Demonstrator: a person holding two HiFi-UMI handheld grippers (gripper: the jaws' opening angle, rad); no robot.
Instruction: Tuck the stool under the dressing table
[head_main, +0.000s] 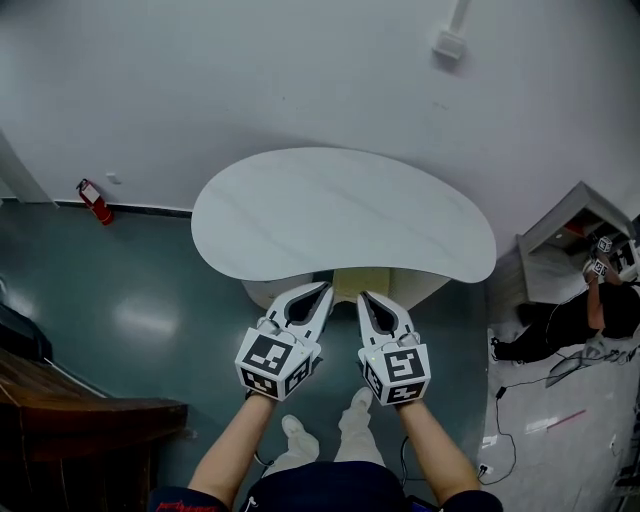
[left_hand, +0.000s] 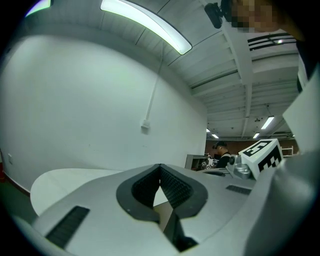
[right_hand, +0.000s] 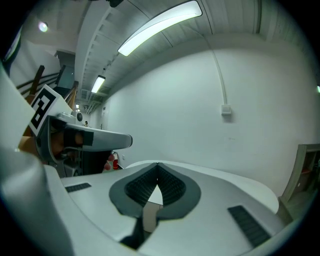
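The white kidney-shaped dressing table (head_main: 340, 210) stands against the wall. Under its front edge sits the cream stool (head_main: 347, 283), mostly hidden by the tabletop, with only a strip of seat and rounded base showing. My left gripper (head_main: 322, 292) and right gripper (head_main: 364, 299) hover side by side just in front of that edge, above the stool. Both are shut with nothing between the tips. The left gripper view has its jaws (left_hand: 160, 168) meeting over the tabletop (left_hand: 70, 177). In the right gripper view the jaws (right_hand: 158, 166) also meet above the tabletop (right_hand: 240, 182).
A red fire extinguisher (head_main: 94, 201) leans by the wall at left. Dark wooden furniture (head_main: 70, 405) fills the lower left. A grey cabinet (head_main: 560, 250), another person (head_main: 600, 305) and floor cables (head_main: 540, 385) are at right. My feet (head_main: 300, 435) stand just behind the stool.
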